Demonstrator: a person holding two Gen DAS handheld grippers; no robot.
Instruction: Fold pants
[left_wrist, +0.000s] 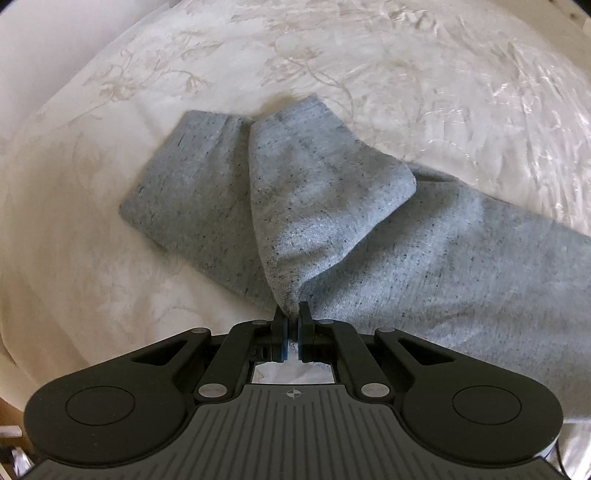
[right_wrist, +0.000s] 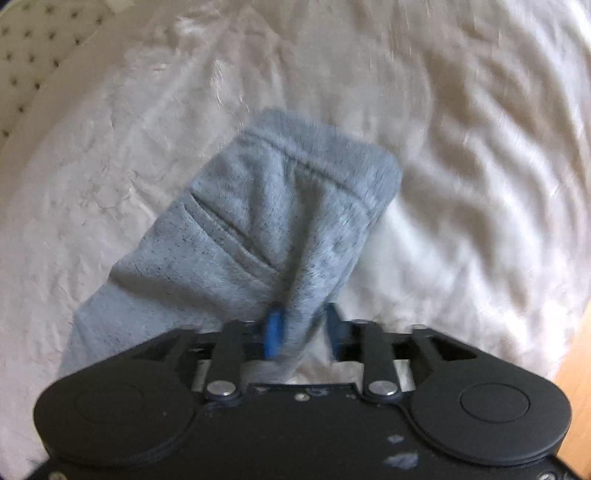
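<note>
Grey flecked pants (left_wrist: 443, 258) spread on a white embroidered bedcover (left_wrist: 406, 74), well inside its edges in the left wrist view. Left gripper (left_wrist: 292, 317) pointing steeply down, jaws closed tight on a pinched ridge of the grey fabric, the cloth drawn up into a narrow peak between the pads. From that peak, one flap of leg (left_wrist: 325, 166) raised and folded over, its far end resting on the bedcover; beside it to the left, a second flat leg end (left_wrist: 184, 177), touching the first along a seam-like line. Rest of the garment running off to the right and down past the gripper body. In the right wrist view, blurred: right gripper (right_wrist: 303, 328) also aimed down, jaws standing apart, a bunched fold of the same pants between them, lying against the blue left pad (right_wrist: 273, 332) and clear of the right finger; no squeeze visible. Beyond the fingers, the ribbed waistband (right_wrist: 325, 158) at the far end, lifted slightly and creased. Below it, a slanted slit pocket (right_wrist: 229, 229), mouth nearly flat; whether anything inside, impossible to tell. Wooden floor (right_wrist: 576, 362) at the lower right edge, a pale dotted surface (right_wrist: 33, 55) at the upper left corner.
</note>
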